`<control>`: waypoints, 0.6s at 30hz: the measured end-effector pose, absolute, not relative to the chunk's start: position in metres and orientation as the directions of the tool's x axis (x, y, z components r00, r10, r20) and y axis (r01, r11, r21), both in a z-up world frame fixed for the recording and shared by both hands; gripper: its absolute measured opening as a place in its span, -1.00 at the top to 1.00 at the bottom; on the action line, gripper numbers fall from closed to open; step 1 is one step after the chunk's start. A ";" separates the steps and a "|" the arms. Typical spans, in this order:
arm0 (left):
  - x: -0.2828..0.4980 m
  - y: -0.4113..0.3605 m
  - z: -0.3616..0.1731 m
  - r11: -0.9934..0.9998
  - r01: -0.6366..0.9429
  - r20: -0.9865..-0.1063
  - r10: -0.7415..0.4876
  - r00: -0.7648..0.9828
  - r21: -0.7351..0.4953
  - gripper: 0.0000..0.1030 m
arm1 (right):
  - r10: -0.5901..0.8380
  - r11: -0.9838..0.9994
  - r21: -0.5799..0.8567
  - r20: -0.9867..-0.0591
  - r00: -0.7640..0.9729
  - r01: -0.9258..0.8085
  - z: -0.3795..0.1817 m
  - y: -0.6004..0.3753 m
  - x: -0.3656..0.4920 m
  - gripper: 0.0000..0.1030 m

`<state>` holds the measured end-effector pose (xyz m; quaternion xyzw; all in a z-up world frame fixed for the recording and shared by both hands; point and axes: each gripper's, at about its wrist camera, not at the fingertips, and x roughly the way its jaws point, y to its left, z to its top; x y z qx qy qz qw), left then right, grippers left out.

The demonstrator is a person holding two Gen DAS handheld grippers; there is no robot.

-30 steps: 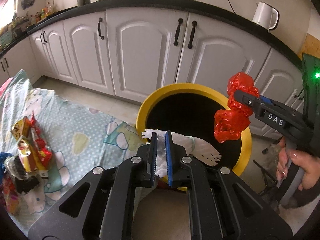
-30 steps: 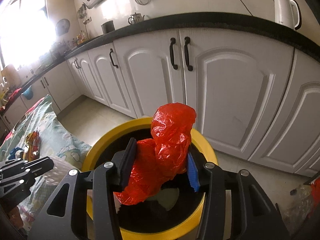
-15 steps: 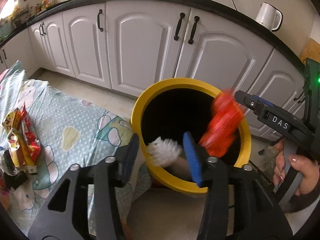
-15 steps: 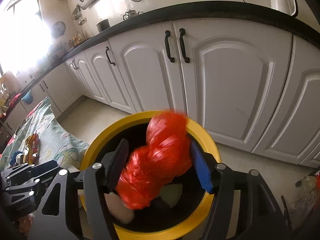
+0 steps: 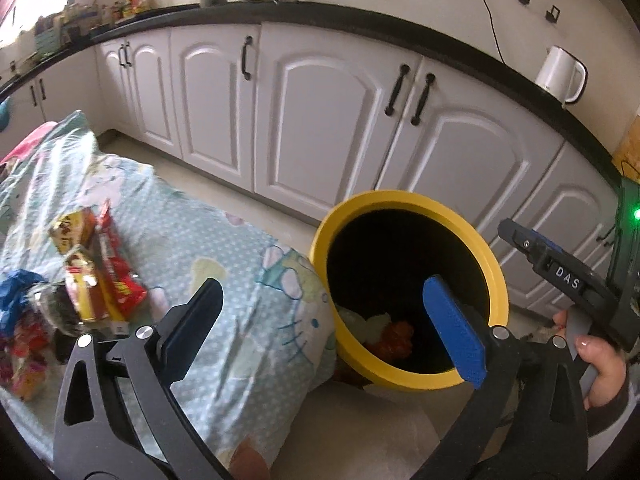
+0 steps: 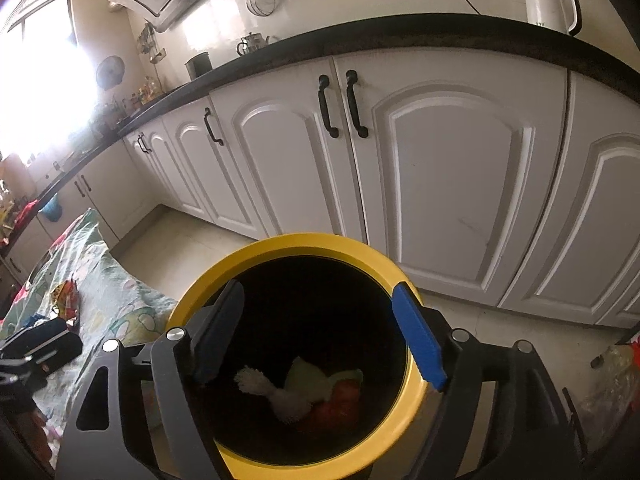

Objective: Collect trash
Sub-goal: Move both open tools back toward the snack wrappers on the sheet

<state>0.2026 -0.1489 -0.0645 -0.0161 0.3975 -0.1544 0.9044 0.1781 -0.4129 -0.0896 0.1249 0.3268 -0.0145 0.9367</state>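
Observation:
A yellow-rimmed black bin (image 5: pixel 400 200) (image 6: pixel 316 242) stands on the floor beside the cloth-covered table. At its bottom lie a white glove (image 6: pixel 276 394), a crumpled red wrapper (image 6: pixel 340 404) (image 5: pixel 396 336) and pale green scraps (image 6: pixel 308 376). My left gripper (image 5: pixel 324 304) hovers over the table edge and the bin's left rim; its jaws are opening wide with nothing between them. My right gripper (image 6: pixel 320 328) hangs over the bin mouth, its jaws also opening and empty. It shows in the left wrist view as a black tool (image 5: pixel 560 276) in a hand.
A pile of snack wrappers (image 5: pixel 92 264) and blue plastic (image 5: pixel 16 292) lies on the patterned tablecloth (image 5: pixel 224 248) at the left. White cabinets (image 5: pixel 320 120) under a black counter with a white kettle (image 5: pixel 560 76) stand behind the bin. A bag of clutter (image 6: pixel 612 376) sits on the floor at right.
Both grippers opened. The white glove fell from the left gripper and the red wrapper from the right one into the bin. The left gripper pulled back from the bin toward the table.

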 end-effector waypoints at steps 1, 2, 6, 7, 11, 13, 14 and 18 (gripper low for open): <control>0.201 -0.146 -0.062 0.953 0.262 -0.709 -0.290 0.642 -0.152 -0.79 | 0.058 0.969 0.225 -0.612 0.789 0.104 -0.088 -0.411 0.177 -0.44; 0.200 -0.144 -0.060 0.955 0.257 -0.705 -0.286 0.649 -0.151 -0.79 | 0.061 0.969 0.226 -0.609 0.791 0.099 -0.086 -0.410 0.177 -0.44; 0.196 -0.135 -0.052 0.961 0.236 -0.690 -0.270 0.671 -0.146 -0.79 | 0.074 0.970 0.229 -0.590 0.804 0.078 -0.078 -0.403 0.172 -0.45; 0.194 -0.132 -0.051 0.961 0.233 -0.687 -0.268 0.676 -0.145 -0.79 | 0.078 0.971 0.229 -0.585 0.807 0.073 -0.076 -0.402 0.172 -0.45; 0.189 -0.122 -0.043 0.967 0.212 -0.668 -0.252 0.700 -0.142 -0.79 | 0.097 0.971 0.233 -0.569 0.817 0.047 -0.069 -0.395 0.168 -0.45; 0.187 -0.116 -0.039 0.970 0.201 -0.661 -0.242 0.711 -0.139 -0.79 | 0.109 0.972 0.234 -0.559 0.822 0.030 -0.065 -0.391 0.166 -0.46; 0.186 -0.114 -0.037 0.971 0.194 -0.657 -0.237 0.716 -0.138 -0.79 | 0.115 0.972 0.234 -0.557 0.823 0.023 -0.063 -0.388 0.165 -0.46; 0.183 -0.101 -0.031 0.977 0.167 -0.642 -0.215 0.736 -0.136 -0.79 | 0.145 0.972 0.233 -0.539 0.830 -0.019 -0.056 -0.375 0.161 -0.48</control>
